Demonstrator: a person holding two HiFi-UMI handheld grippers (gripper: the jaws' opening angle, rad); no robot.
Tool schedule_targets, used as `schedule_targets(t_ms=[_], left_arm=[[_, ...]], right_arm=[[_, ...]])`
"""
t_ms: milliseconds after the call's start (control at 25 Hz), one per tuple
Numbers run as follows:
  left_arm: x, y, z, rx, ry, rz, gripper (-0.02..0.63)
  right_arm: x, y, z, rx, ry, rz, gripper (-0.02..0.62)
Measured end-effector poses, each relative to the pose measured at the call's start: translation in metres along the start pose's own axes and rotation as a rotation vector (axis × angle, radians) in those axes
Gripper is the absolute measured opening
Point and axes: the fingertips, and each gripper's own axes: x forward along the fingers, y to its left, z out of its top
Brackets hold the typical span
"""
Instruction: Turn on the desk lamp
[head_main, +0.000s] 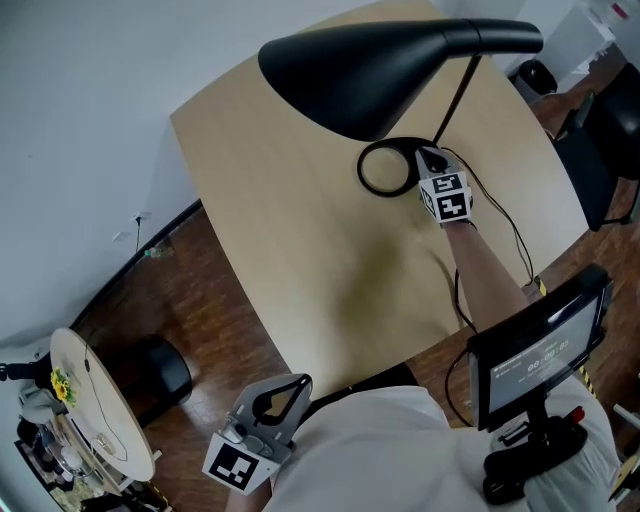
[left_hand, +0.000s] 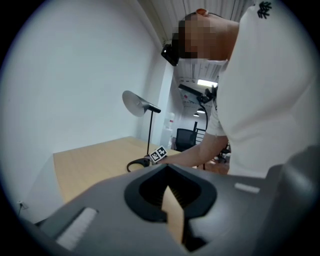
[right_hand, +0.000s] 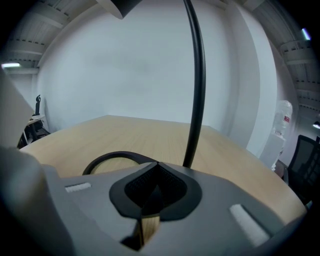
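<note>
A black desk lamp stands at the far end of the wooden table (head_main: 290, 220), with a wide shade (head_main: 370, 65), a thin stem (head_main: 457, 95) and a ring-shaped base (head_main: 385, 168). No glow shows under the shade. My right gripper (head_main: 430, 158) is shut, its tips resting at the right side of the ring base by the stem foot. In the right gripper view the gripper (right_hand: 155, 167) points at the ring base (right_hand: 112, 159) and stem (right_hand: 197, 85). My left gripper (head_main: 282, 395) hangs shut off the table's near edge, holding nothing; the left gripper view shows the gripper (left_hand: 167, 167) and, far off, the lamp (left_hand: 142, 107).
A black cable (head_main: 512, 232) runs from the lamp base toward the table's right edge. A small screen (head_main: 540, 350) sits on a mount at my lower right. A black round object (head_main: 160, 370) stands on the wood floor at left. A black office chair (head_main: 605, 130) stands at the right.
</note>
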Motion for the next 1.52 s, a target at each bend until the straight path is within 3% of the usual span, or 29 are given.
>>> schedule_targets(t_ms=[560, 760, 960, 1120, 1520], left_arm=[[0.006, 0.015, -0.014, -0.019, 0.007, -0.006, 0.015], [0.002, 0.012, -0.007, 0.006, -0.001, -0.016, 0.015], [-0.021, 0.01, -0.016, 0.037, -0.044, -0.038, 0.015], [-0.058, 0.006, -0.024, 0.099, -0.114, -0.12, 0.015], [-0.17, -0.015, -0.055, 0.133, -0.21, -0.26, 0.015]], right_arm=[[0.025, -0.002, -0.013, 0.041, 0.026, -0.008, 0.003], [-0.015, 0.01, 0.005, 0.023, -0.016, 0.022, 0.003], [-0.087, 0.082, 0.003, 0.031, -0.079, 0.087, 0.003], [-0.168, 0.14, 0.01, 0.01, -0.121, 0.067, 0.003], [-0.354, 0.307, -0.003, -0.082, -0.111, 0.072, 0.003]])
